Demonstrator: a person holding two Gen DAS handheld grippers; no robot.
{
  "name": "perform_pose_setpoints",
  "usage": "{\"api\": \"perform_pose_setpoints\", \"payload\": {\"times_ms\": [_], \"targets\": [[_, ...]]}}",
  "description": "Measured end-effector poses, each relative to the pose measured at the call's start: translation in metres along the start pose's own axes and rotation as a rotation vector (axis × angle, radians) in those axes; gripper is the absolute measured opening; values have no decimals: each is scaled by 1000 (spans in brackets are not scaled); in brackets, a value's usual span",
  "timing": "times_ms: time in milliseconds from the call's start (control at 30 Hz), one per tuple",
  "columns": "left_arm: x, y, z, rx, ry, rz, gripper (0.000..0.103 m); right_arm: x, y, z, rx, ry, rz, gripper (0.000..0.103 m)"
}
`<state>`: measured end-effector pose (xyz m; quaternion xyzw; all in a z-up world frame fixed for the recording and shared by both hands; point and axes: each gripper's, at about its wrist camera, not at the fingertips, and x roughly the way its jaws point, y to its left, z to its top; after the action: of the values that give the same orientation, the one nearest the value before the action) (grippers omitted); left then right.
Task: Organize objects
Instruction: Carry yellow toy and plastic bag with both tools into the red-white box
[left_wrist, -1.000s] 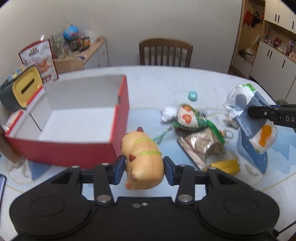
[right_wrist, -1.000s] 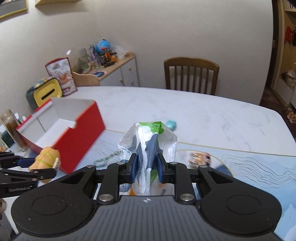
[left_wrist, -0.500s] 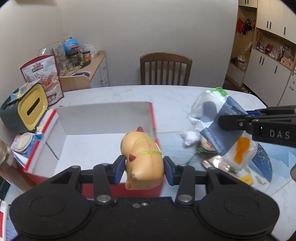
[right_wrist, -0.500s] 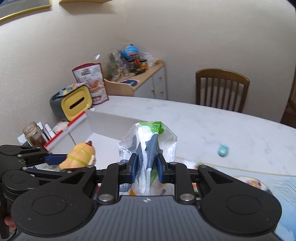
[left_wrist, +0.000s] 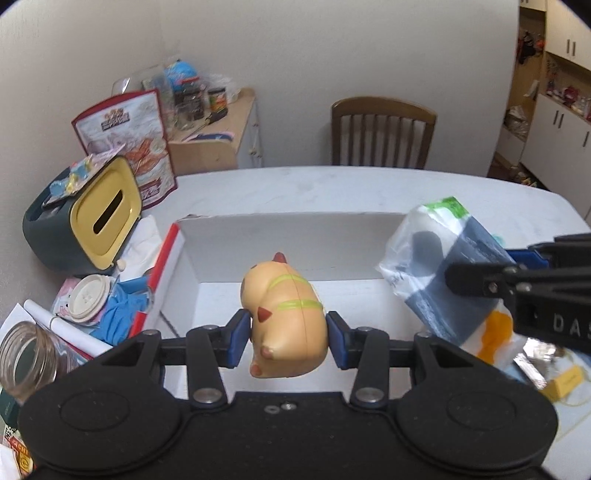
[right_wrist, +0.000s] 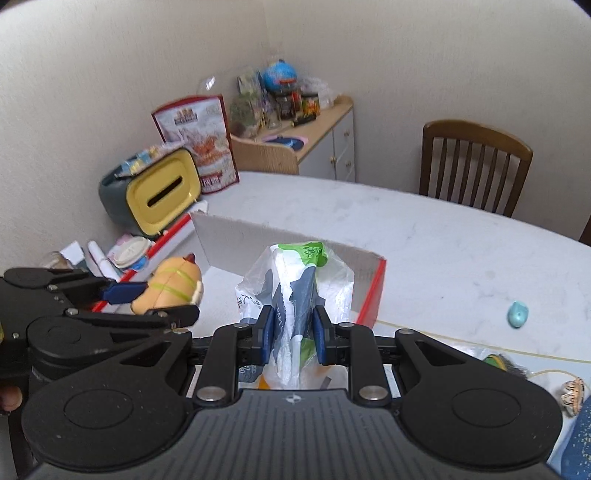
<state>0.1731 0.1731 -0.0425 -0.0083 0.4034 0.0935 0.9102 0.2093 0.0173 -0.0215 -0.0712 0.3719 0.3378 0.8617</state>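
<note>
My left gripper (left_wrist: 288, 341) is shut on an orange toy animal (left_wrist: 286, 314) with green stripes, held over the open red box (left_wrist: 295, 232) with its white inside. The same toy (right_wrist: 170, 286) and left gripper (right_wrist: 147, 301) show at the left of the right wrist view. My right gripper (right_wrist: 292, 339) is shut on a clear plastic packet (right_wrist: 295, 291) with grey, green and orange print, above the box's right part (right_wrist: 376, 291). That packet (left_wrist: 436, 269) hangs at the right of the left wrist view.
A grey and yellow tissue holder (left_wrist: 85, 214), a jar (left_wrist: 26, 358), a cup lid (left_wrist: 90, 301) and papers crowd the table's left. A small teal object (right_wrist: 518, 314), a foil pack (left_wrist: 539, 350) and a yellow item (left_wrist: 565, 382) lie right of the box. A wooden chair (left_wrist: 382, 133) stands behind the table.
Both grippers have moved left and forward with their loads, from beside the box to over its open inside. Neither grip has changed.
</note>
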Motion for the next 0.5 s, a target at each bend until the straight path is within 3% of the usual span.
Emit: {"api": "perform_pose_setpoints", "payload": {"times_ms": [500], "targets": [[87, 24, -6, 38, 222, -4, 43, 86, 27, -8, -45, 161, -19, 20]]}}
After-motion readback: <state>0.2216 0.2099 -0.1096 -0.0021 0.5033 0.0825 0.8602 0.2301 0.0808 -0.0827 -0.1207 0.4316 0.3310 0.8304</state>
